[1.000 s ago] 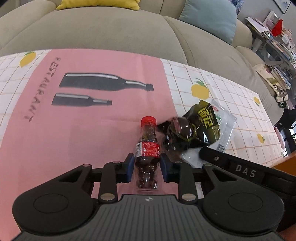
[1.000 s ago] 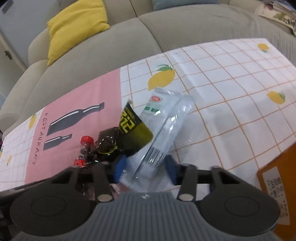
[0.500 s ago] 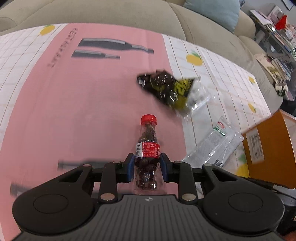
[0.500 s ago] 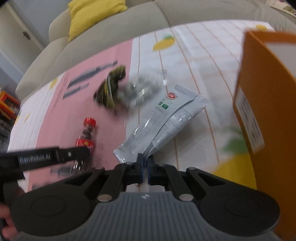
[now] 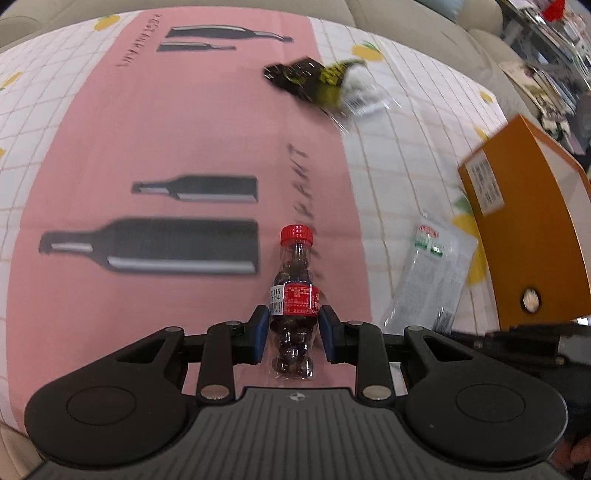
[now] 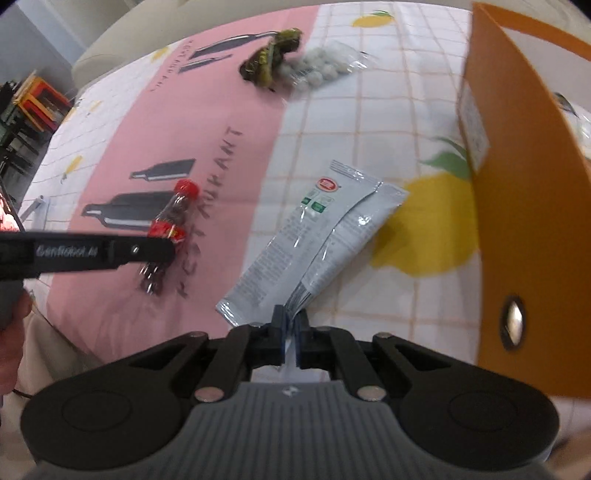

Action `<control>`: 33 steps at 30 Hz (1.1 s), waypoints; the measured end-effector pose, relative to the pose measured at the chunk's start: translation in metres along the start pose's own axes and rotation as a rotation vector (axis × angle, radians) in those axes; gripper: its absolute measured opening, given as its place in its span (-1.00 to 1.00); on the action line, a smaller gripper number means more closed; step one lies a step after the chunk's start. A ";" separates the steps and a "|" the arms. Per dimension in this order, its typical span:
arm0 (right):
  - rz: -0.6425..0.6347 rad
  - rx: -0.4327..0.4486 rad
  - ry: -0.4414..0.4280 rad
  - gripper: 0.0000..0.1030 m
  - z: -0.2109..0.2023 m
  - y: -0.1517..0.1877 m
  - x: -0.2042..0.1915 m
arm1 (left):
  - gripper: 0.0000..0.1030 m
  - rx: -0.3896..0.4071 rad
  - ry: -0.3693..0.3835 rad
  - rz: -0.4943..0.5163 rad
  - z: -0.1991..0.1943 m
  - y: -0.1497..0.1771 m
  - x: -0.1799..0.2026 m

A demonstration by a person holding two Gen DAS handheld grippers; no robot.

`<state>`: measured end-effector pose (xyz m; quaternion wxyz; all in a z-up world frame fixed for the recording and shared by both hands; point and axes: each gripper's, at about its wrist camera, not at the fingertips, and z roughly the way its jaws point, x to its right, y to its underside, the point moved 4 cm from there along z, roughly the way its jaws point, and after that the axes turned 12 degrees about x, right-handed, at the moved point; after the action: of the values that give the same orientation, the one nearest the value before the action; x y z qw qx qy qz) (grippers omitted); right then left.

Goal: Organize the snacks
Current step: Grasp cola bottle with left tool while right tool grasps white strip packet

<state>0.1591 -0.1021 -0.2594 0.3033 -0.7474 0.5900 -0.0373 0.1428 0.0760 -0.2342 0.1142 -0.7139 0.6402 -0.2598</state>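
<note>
Bench cloth (image 5: pixel 192 122): pink centre panel with printed black bottles and lettering, white grid with lemons on both sides. Beige sofa (image 5: pixel 436 22) behind the bench. Cluttered shelf (image 5: pixel 550 33) far right, blurred. Coloured rack (image 6: pixel 35 99) far left in right wrist view.

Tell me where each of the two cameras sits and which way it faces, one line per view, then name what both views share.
Left wrist view: sits behind the left gripper, looking steeply down at the tablecloth; its fingers clamp the small bottle.
Right wrist view: sits behind the right gripper, also angled down; its jaws pinch the white packet, the left gripper's arm and a hand at the left edge.
Shared: bottle, white packet, dark snack bag, orange box.
</note>
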 end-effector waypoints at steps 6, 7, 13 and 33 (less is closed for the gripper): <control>-0.052 0.030 0.075 -0.78 -0.005 0.006 0.001 | -0.36 0.009 -0.008 0.019 -0.001 0.005 0.007; -0.061 0.033 0.086 -0.76 -0.008 0.008 0.001 | -0.36 0.010 -0.007 0.016 0.000 0.005 0.007; 0.012 0.129 0.134 0.20 -0.019 0.000 0.000 | -0.03 0.072 0.003 0.006 -0.002 0.003 0.004; 0.058 0.207 0.274 0.54 0.015 -0.006 -0.011 | -0.34 0.114 0.015 0.015 0.006 0.012 0.003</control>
<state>0.1668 -0.0857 -0.2651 0.2962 -0.6827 0.6402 -0.1906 0.1361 0.0706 -0.2443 0.1519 -0.6994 0.6306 -0.3001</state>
